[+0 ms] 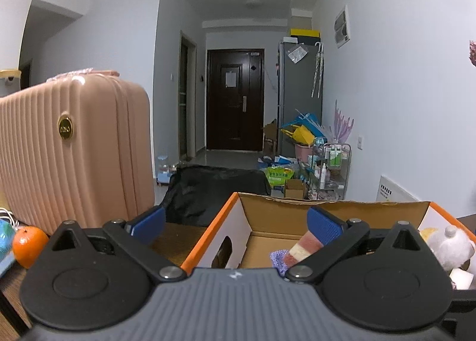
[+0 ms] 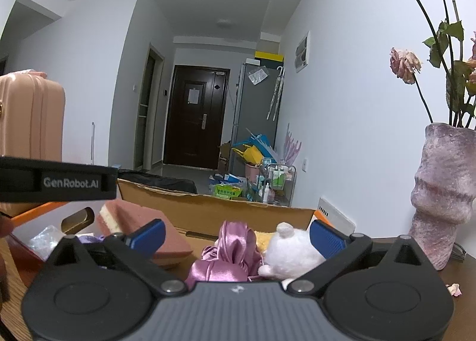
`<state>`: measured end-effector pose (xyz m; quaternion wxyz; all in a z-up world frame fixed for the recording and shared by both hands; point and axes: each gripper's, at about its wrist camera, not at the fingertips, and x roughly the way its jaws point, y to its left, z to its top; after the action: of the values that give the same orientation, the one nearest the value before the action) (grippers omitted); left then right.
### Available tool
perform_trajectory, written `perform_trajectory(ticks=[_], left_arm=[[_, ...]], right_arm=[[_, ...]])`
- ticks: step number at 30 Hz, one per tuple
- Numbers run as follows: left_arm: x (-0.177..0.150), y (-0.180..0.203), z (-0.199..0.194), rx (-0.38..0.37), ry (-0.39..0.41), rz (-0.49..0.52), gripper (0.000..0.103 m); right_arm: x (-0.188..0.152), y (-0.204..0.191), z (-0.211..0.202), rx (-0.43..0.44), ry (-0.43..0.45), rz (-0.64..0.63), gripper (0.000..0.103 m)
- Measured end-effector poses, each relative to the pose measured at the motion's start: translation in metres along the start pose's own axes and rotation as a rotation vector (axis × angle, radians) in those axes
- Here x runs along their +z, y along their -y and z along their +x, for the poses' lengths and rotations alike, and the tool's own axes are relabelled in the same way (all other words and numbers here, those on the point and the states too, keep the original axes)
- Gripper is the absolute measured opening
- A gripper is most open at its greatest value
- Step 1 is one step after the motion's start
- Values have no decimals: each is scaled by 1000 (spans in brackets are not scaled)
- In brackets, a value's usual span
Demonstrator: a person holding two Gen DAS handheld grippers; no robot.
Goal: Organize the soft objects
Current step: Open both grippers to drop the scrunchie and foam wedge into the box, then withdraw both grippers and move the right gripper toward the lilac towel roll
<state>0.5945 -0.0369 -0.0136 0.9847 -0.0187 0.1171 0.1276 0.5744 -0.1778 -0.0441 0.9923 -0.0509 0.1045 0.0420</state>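
Cardboard box (image 1: pixel 261 239) sitting ahead of both tongs on the worktop (image 2: pixel 17 281). Left tongs (image 1: pixel 236 222) standing wide apart, gripping nothing; pink sponge (image 1: pixel 300 248) lying in the box just beyond. Right tongs (image 2: pixel 236 235) likewise gaping, empty, above satin cloth (image 2: pixel 229 257) and white plush toy (image 2: pixel 293 254).

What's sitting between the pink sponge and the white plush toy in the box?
A pink satin cloth, bunched between the sponge and the plush toy, in the right wrist view.
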Motion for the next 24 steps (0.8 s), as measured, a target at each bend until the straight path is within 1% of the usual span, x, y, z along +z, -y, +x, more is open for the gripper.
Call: perform_trajectory(ticks=[3, 10, 17, 24], left_arm=[[-1, 2, -3, 0, 10, 8, 103], [-1, -1, -5, -11, -8, -8, 103], [-5, -10, -20, 3, 4, 7, 103], [-12, -22, -38, 11, 2, 14, 103]], right_arm=[[0, 1, -1, -3, 2, 2, 103], [0, 2, -8, -8, 14, 2, 103], [-3, 4, -27, -15, 29, -3, 103], [-7, 6, -50, -15, 21, -1, 103]])
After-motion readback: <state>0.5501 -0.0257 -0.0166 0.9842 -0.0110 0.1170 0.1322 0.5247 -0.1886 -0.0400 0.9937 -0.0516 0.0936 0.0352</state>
